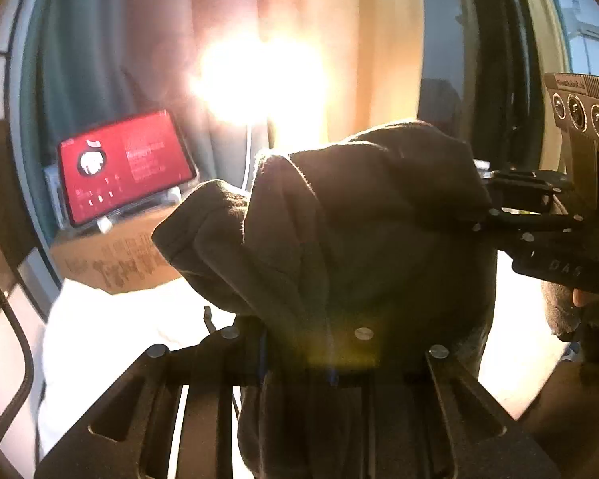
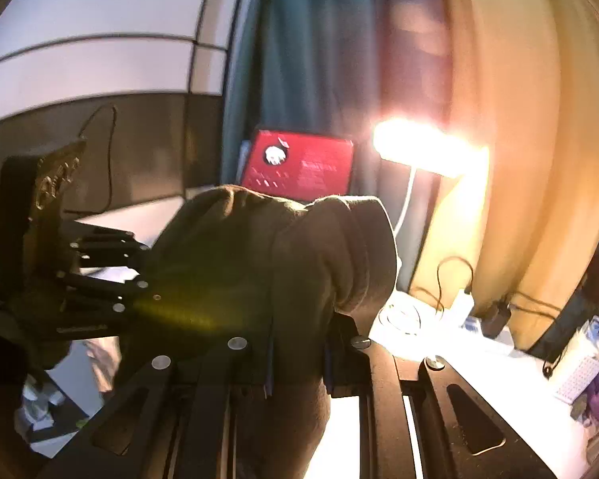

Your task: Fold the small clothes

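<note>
While a dark garment (image 1: 363,239) is held off the white table (image 1: 112,331), it is clamped at two points, apparently so that the cloth can be spread or doubled over before it is laid down. The left gripper (image 1: 319,363) is closed on one bunched part of the fabric, which rises in folds straight ahead of its jaws and fills the middle of the left wrist view. The right gripper (image 2: 299,359) is closed on another part of the same garment, with cloth pinched between its jaws and more hanging below them. Each gripper is seen from the other's camera, pressed in at the side of the cloth, so the two grips are judged to lie close together along one edge.

Behind the garment, a red-screened tablet (image 1: 123,163) is propped on a cardboard box (image 1: 119,255) near the table's far edge, against drawn curtains (image 2: 499,119). A lit lamp (image 2: 423,147) glares beside it. Cables and small items are strewn toward the table's right side. No fold is yet seen laid on the table.
</note>
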Action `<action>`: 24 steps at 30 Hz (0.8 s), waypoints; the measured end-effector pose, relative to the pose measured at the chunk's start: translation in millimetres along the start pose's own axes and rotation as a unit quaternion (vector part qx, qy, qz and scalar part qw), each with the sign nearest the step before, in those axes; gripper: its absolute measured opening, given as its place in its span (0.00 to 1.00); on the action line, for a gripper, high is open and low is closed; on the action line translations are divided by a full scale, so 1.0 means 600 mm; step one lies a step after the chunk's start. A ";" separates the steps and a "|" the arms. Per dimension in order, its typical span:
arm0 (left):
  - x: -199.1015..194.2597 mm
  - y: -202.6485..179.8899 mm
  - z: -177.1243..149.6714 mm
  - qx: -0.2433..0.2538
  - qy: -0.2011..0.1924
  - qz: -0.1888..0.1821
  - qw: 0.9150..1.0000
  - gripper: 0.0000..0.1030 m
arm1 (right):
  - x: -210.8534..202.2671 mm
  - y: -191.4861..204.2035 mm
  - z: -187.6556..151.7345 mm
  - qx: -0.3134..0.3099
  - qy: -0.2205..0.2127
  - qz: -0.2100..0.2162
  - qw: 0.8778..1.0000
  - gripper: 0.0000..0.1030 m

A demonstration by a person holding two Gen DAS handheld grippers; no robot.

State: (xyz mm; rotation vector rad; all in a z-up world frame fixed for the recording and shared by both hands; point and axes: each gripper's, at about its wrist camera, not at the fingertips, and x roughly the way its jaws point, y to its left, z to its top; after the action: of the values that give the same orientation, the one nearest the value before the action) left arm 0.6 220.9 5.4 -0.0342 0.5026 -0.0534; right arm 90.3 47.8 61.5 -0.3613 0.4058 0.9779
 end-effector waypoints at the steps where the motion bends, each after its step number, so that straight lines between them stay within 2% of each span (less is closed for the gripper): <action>1: 0.005 -0.002 -0.003 -0.003 0.005 -0.002 1.000 0.19 | 0.018 -0.007 -0.007 0.007 0.008 -0.001 1.000 0.17; 7: 0.071 0.021 -0.008 -0.017 0.042 -0.018 0.999 0.19 | 0.092 -0.057 -0.027 0.036 0.038 -0.007 0.999 0.17; 13: 0.150 0.059 -0.027 -0.036 0.090 -0.031 0.995 0.19 | 0.180 -0.098 -0.060 0.074 0.079 0.009 0.994 0.17; 20: 0.209 0.078 -0.069 -0.065 0.146 -0.037 0.987 0.19 | 0.277 -0.127 -0.101 0.106 0.135 0.038 0.984 0.17; 24: 0.243 0.093 -0.084 -0.086 0.186 -0.044 0.978 0.23 | 0.314 -0.135 -0.123 0.114 0.161 0.050 0.979 0.17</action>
State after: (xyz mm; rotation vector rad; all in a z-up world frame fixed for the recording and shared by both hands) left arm 106.2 267.0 -111.6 -0.2201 0.8789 -0.1043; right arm 240.5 107.8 -84.7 -0.2939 0.8300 0.9602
